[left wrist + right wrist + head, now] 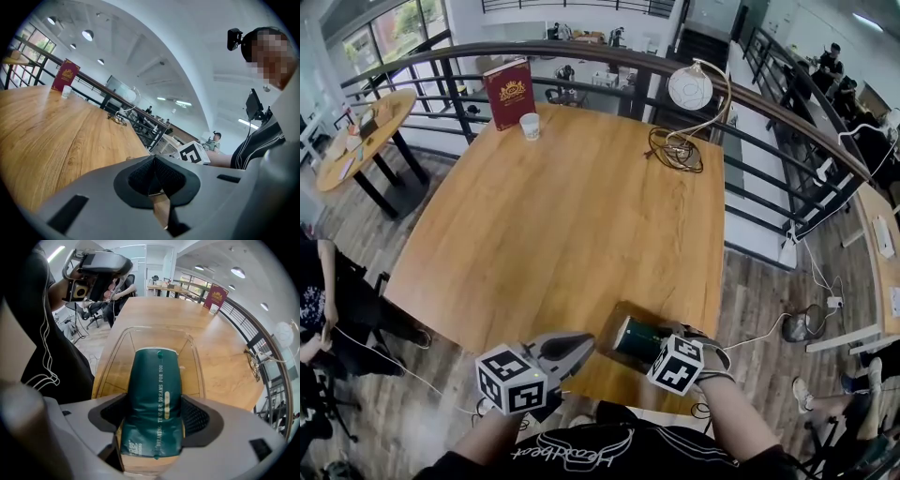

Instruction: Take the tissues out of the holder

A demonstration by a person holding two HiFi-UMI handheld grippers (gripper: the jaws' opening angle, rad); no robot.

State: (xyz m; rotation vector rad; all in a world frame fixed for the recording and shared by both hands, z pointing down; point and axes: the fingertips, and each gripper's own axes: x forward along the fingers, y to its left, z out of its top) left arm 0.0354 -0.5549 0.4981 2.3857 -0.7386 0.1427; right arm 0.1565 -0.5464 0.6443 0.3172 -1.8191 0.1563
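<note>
A dark green tissue pack [157, 399] sits between the jaws of my right gripper [157, 425], which is shut on it. The pack lies lengthwise over a clear plastic holder [123, 341] on the wooden table [572, 216]. From above, the pack [635, 339] and right gripper [649, 345] are at the table's near edge, right of centre. I cannot tell whether the pack still touches the holder. My left gripper [579, 347] hovers just to the left, off the table's near edge. Its pads [140, 176] meet with nothing between them.
A red book [509, 92] and a white cup [530, 126] stand at the far left of the table. A desk lamp [689, 89] with a coiled cord [675, 150] is at the far right. A railing [787, 164] runs behind; a person [323, 300] sits at left.
</note>
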